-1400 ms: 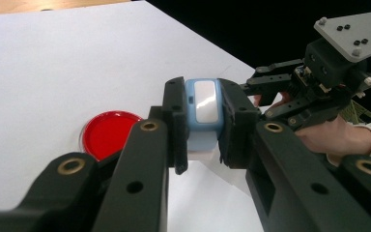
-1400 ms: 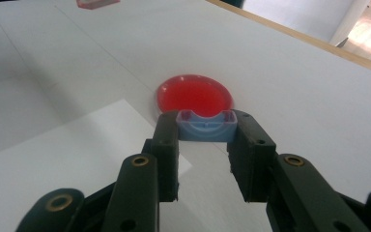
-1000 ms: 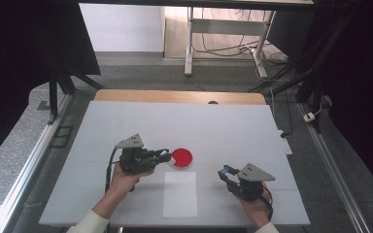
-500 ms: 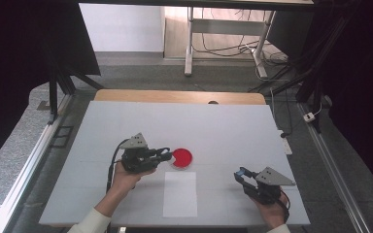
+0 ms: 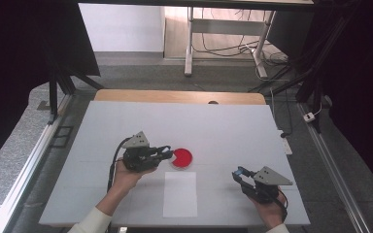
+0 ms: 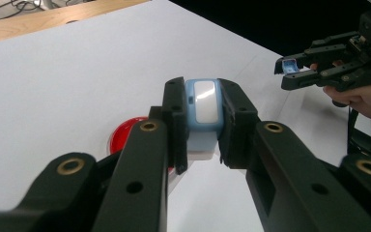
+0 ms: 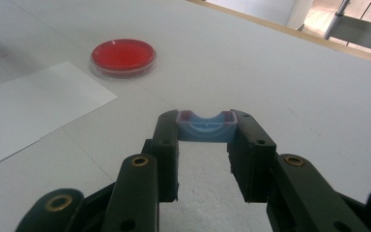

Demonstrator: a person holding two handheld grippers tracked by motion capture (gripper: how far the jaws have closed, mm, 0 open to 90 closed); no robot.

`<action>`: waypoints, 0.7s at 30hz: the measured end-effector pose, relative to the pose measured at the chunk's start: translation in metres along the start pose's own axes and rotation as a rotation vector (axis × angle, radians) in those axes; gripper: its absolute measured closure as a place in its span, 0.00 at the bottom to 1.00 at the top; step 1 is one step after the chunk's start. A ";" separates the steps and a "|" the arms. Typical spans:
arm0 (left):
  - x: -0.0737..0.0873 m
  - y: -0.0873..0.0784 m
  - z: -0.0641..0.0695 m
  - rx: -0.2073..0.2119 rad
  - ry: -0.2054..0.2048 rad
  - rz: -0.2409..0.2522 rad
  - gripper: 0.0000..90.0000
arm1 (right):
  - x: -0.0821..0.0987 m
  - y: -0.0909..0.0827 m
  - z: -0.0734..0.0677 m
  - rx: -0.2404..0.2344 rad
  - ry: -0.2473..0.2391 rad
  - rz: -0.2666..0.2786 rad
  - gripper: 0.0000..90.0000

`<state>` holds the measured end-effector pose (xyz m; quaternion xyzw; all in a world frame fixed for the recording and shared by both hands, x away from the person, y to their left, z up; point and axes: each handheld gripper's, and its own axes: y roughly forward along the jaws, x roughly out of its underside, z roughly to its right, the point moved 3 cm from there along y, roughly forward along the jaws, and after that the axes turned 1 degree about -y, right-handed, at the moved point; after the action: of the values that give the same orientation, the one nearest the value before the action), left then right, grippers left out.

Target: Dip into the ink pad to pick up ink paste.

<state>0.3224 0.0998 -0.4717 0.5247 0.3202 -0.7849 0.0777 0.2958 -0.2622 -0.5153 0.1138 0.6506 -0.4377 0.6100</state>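
Observation:
My left gripper (image 5: 167,153) is shut on a pale blue block with a white face (image 6: 204,104), held just left of a round red dish (image 5: 181,158) on the white table. In the left gripper view the dish (image 6: 124,134) shows behind the left jaw. My right gripper (image 5: 238,174) hovers near the table's front right, shut on a small blue cap-like piece (image 7: 206,127) between its tips. The left gripper view shows the right gripper (image 6: 290,67) farther off at the upper right, with that blue piece in its jaws. In the right gripper view the dish (image 7: 123,57) lies ahead to the left.
A white sheet of paper (image 5: 180,194) lies flat on the table (image 5: 223,126) in front of the dish, between the two hands. A wooden strip (image 5: 179,96) runs along the far edge. Metal rails flank both sides.
The right gripper has moved to the right, away from the dish and the left gripper, with the blue piece still in its jaws. The left gripper has kept still.

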 end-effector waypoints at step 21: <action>-0.015 0.030 -0.019 -0.092 0.002 -0.064 0.84 | -0.001 -0.002 0.001 0.009 -0.002 0.009 0.72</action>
<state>0.3573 0.0842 -0.4753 0.5108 0.3728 -0.7709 0.0761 0.2955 -0.2635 -0.5131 0.1190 0.6474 -0.4381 0.6122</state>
